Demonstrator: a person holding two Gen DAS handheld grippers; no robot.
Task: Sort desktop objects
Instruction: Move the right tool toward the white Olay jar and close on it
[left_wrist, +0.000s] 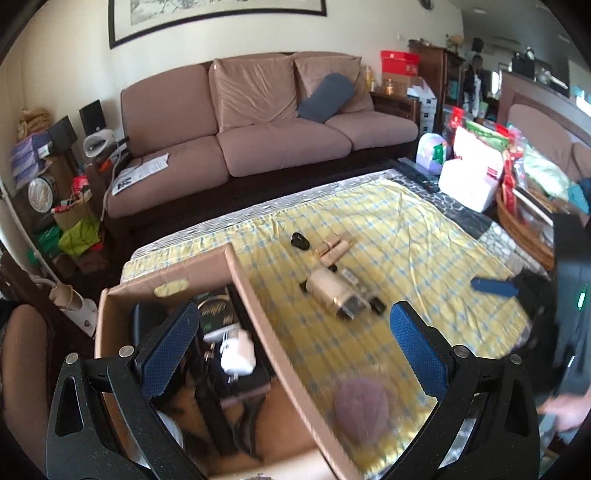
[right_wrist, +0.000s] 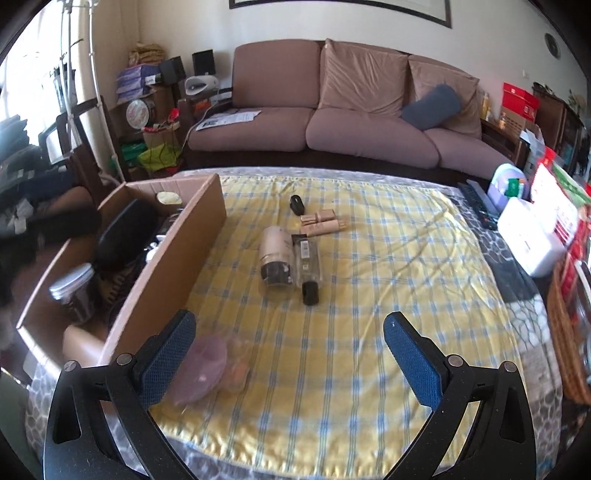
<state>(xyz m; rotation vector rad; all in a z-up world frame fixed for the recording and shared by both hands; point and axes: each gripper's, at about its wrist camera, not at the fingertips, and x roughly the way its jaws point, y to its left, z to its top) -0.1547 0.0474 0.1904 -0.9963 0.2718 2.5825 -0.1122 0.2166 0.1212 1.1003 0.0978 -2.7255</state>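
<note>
My left gripper (left_wrist: 295, 332) is open and empty, hanging over the right wall of a cardboard box (left_wrist: 258, 306). The box holds a white charger (left_wrist: 238, 352) and dark items. My right gripper (right_wrist: 291, 343) is also open and empty, low over the yellow checked cloth (right_wrist: 369, 295). On the cloth lie a beige bottle (right_wrist: 275, 254), a clear bottle with a black cap (right_wrist: 308, 266), beige tubes (right_wrist: 321, 223) and a small black item (right_wrist: 296, 204). A pinkish round thing in clear wrap (right_wrist: 205, 369) lies by the left finger of the right gripper, beside the box (right_wrist: 166, 266).
A black case (right_wrist: 122, 229) and a silver-lidded jar (right_wrist: 74, 291) sit in the box. At the table's right edge are a white tissue pack (right_wrist: 532, 240), a remote (right_wrist: 480, 206) and a wicker basket (right_wrist: 565, 339). A brown sofa (right_wrist: 332, 122) stands behind.
</note>
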